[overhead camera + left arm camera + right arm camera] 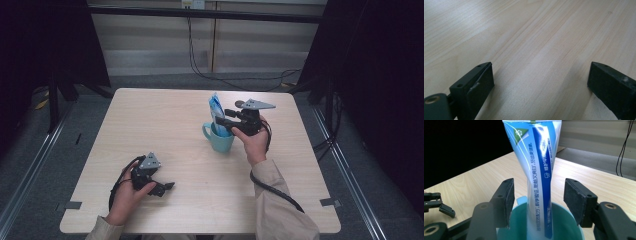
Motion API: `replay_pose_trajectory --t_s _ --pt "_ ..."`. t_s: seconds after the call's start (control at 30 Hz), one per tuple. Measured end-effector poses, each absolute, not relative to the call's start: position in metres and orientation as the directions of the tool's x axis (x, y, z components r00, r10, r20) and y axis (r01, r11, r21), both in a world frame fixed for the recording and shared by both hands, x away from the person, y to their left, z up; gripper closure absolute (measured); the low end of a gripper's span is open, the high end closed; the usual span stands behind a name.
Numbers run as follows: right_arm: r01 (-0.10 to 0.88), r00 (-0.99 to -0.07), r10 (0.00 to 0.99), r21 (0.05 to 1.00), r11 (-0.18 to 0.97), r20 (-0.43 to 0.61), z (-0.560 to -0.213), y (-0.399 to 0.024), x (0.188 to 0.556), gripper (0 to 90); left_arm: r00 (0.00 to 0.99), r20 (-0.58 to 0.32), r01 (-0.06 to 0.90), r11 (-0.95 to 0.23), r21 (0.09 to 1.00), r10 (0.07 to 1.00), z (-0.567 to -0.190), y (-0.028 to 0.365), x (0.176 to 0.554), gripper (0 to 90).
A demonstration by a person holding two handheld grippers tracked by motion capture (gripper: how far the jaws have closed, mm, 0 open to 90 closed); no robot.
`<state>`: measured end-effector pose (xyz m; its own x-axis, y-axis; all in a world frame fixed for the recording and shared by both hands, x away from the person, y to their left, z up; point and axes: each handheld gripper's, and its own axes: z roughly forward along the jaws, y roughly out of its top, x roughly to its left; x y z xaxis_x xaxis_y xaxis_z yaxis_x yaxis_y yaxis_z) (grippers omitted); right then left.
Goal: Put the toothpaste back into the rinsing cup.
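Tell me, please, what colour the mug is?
The mug is light teal, clearest in the right gripper view.

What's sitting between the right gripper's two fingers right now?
The blue toothpaste tube, standing in the teal mug, rises between the right gripper's fingers, with gaps on both sides, seen in the right gripper view.

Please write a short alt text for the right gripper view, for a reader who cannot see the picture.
A blue and white toothpaste tube stands upright in a teal cup, between the open jaws of the right gripper, whose pads do not touch it. Behind lies a light wooden table, with the left gripper at the far left.
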<state>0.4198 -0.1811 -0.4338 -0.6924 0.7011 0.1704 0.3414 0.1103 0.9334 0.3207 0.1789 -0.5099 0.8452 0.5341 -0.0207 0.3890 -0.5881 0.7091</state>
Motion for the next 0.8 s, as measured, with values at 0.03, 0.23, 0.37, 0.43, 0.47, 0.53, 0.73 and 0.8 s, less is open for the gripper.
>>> replay_pose_trajectory --t_s 0.03,0.23,0.37,0.43,0.47,0.53,0.73,0.8 --pt "0.340 -0.691 0.704 0.933 0.119 0.162 -0.433 -0.182 0.419 41.0 0.846 -0.022 0.388 -0.589 0.709 0.532 -0.510 0.179 0.321 6.5" --pt "0.346 -0.685 0.711 0.930 0.127 0.158 -0.431 -0.184 0.415 34.6 0.845 -0.023 0.390 -0.587 0.710 0.534 -0.510 0.179 0.321 6.4" --pt "0.354 -0.675 0.722 0.925 0.140 0.149 -0.429 -0.187 0.413 30.0 0.845 -0.023 0.390 -0.586 0.710 0.534 -0.510 0.179 0.321 6.4" --pt "0.356 -0.674 0.724 0.924 0.143 0.147 -0.428 -0.189 0.413 28.8 0.846 -0.023 0.389 -0.587 0.710 0.533 -0.510 0.179 0.321 6.4" --pt "0.358 -0.671 0.727 0.923 0.145 0.146 -0.427 -0.189 0.412 28.0 0.846 -0.023 0.389 -0.587 0.710 0.533 -0.510 0.179 0.321 6.4" --pt "0.365 -0.667 0.729 0.920 0.143 0.151 -0.426 -0.191 0.411 25.9 0.845 -0.022 0.389 -0.587 0.710 0.534 -0.510 0.179 0.321 6.4" --pt "0.376 -0.656 0.741 0.914 0.151 0.148 -0.424 -0.197 0.407 23.4 0.845 -0.024 0.391 -0.586 0.710 0.535 -0.510 0.179 0.322 6.4" --pt "0.379 -0.653 0.741 0.914 0.145 0.153 -0.424 -0.199 0.405 22.6 0.845 -0.024 0.391 -0.586 0.710 0.535 -0.510 0.179 0.322 6.4"
